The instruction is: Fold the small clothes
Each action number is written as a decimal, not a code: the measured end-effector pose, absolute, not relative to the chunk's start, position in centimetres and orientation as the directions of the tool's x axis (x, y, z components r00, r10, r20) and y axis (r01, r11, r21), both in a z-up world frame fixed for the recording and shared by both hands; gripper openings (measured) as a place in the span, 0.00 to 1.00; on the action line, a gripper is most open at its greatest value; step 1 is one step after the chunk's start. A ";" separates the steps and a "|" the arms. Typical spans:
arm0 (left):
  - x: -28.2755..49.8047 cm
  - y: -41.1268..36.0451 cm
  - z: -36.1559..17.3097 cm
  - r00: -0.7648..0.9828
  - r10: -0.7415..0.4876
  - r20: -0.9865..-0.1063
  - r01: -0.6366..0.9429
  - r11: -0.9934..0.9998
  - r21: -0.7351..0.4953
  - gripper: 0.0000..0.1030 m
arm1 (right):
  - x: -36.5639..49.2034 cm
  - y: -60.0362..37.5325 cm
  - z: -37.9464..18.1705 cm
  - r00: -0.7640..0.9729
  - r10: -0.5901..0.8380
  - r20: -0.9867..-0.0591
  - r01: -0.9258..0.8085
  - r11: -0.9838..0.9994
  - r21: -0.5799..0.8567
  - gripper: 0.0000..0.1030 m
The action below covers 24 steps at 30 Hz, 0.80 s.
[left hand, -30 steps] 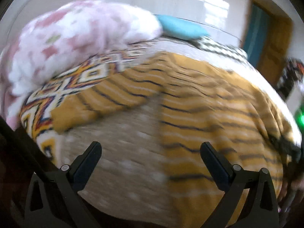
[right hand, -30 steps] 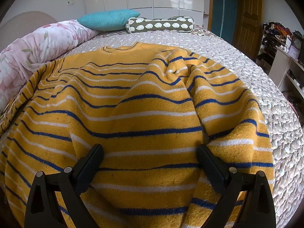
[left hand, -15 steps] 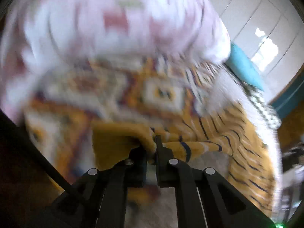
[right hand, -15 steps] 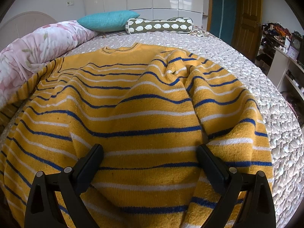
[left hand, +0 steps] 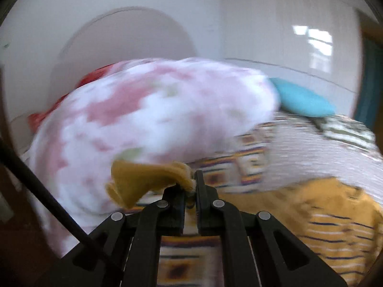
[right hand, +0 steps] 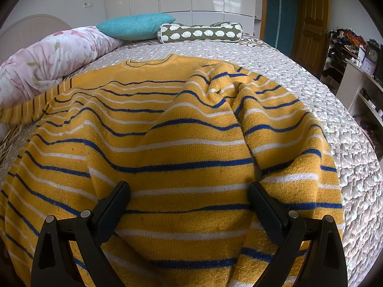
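Note:
A yellow sweater with blue and white stripes lies spread on the bed, neckline at the far side, with a rumpled fold on its right half. My right gripper is open, hovering just above the sweater's near hem. My left gripper is shut on the plain yellow cuff end of the sweater's left sleeve and holds it lifted off the bed. The sweater's body shows at the lower right of the left wrist view. The stretched sleeve shows at the left of the right wrist view.
A pink floral duvet is bunched along the bed's left side. A teal pillow and a patterned bolster lie at the head. A patterned blanket lies under the sleeve. Shelves stand at the right.
My left gripper went from open above the bed to shut on the sleeve cuff, then lifted it. In the right wrist view the sleeve is pulled out to the left. My right gripper stayed still.

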<state>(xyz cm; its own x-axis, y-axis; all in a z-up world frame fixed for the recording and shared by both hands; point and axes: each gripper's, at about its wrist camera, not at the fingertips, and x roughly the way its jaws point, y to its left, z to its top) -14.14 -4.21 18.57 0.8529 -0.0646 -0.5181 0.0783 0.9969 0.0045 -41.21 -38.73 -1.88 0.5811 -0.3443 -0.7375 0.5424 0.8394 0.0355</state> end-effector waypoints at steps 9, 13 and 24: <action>-24.8 -27.3 21.2 0.500 -0.656 -0.565 0.751 0.653 -0.094 0.11 | -41.7 -38.9 -1.7 0.603 -0.331 -0.726 0.539 0.840 0.065 0.97; -28.5 -30.2 20.4 0.414 -0.697 -0.585 0.828 0.555 -0.076 0.60 | -41.7 -38.7 -1.6 0.604 -0.330 -0.725 0.538 0.840 0.066 0.97; -26.0 -19.4 12.9 0.550 -0.468 -0.691 0.630 0.776 -0.024 0.72 | -41.7 -38.7 -1.7 0.610 -0.328 -0.721 0.538 0.840 0.073 0.97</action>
